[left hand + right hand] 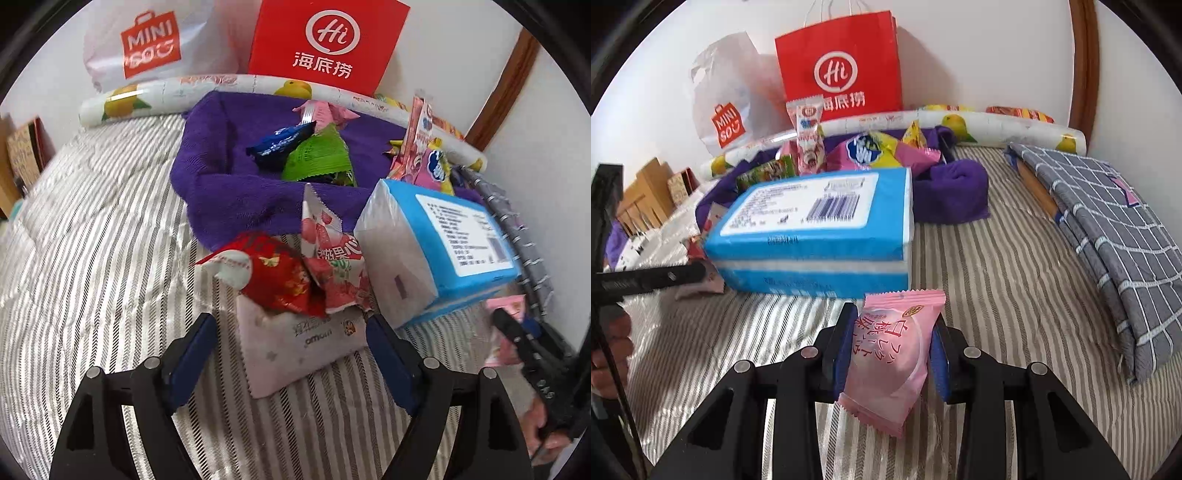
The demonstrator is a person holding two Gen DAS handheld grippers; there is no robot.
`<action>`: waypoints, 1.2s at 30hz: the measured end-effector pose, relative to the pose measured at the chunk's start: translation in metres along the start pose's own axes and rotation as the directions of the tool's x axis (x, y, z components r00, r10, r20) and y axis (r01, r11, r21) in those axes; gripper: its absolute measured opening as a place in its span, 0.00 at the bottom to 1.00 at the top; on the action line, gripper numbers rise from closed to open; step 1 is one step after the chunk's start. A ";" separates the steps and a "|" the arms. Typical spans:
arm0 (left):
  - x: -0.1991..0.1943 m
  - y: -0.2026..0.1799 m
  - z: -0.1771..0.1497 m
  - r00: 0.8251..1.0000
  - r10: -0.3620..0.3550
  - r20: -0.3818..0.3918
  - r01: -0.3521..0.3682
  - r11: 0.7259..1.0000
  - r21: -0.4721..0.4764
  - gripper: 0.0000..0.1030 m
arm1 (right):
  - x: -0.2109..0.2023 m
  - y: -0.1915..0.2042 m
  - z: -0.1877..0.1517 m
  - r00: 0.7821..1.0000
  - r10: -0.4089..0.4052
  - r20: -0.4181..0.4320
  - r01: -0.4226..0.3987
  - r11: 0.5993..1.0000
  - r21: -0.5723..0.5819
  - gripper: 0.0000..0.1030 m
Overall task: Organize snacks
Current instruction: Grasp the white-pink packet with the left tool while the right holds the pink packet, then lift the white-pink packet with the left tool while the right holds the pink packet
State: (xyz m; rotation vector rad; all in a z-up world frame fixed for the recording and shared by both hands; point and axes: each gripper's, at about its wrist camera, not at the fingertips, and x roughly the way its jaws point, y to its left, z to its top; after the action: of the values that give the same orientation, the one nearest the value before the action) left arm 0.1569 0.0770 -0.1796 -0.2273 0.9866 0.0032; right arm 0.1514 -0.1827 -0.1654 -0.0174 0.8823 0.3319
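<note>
My left gripper (291,332) is open, its jaws on either side of a pale pink snack packet (295,343) lying on the striped bedcover. A red packet (277,273) and a strawberry packet (332,266) lie just beyond it. A purple cloth (218,166) holds a dark blue packet (280,142), a green packet (317,155) and more snacks (871,151). My right gripper (892,343) is shut on a pink peach-print snack packet (890,354), in front of a blue tissue pack (812,236). The right gripper also shows in the left wrist view (524,347).
A red paper bag (325,40) and a white Miniso plastic bag (147,40) stand against the wall behind a fruit-print roll (155,92). A folded grey checked cloth (1108,206) lies at the right. Cardboard boxes (646,192) stand beyond the bed's left edge.
</note>
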 end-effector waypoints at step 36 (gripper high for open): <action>-0.020 0.000 -0.031 0.996 -0.007 0.085 0.004 0.999 0.032 0.43 | 0.011 -0.004 0.000 0.999 0.009 -0.037 -0.008 1.000 0.027 0.38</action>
State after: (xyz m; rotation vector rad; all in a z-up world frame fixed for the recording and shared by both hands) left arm 0.1204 0.0729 -0.1793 -0.1991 0.9001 -0.0077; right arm 0.1591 -0.1829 -0.1743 0.0049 0.9241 0.3282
